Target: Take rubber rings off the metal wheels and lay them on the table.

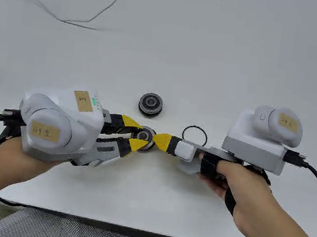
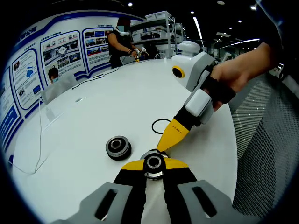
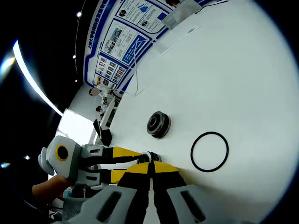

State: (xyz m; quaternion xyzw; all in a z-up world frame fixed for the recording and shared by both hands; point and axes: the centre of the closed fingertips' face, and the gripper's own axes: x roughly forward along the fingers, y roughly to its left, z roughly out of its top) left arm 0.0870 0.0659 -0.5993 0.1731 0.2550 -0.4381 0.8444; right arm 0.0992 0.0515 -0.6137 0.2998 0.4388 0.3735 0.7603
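The left claw is clamped on a wheel, steadying it so that its rim faces the other tool. The right claw has its tips pressed together into a wedge against that rim, probably to pick at the rubber there. Whether it has caught any I cannot tell. A loose ring lies flat on the worktop just beside the right claw, already laid down. A second wheel waits beyond the left claw's tips, seemingly not yet stripped.
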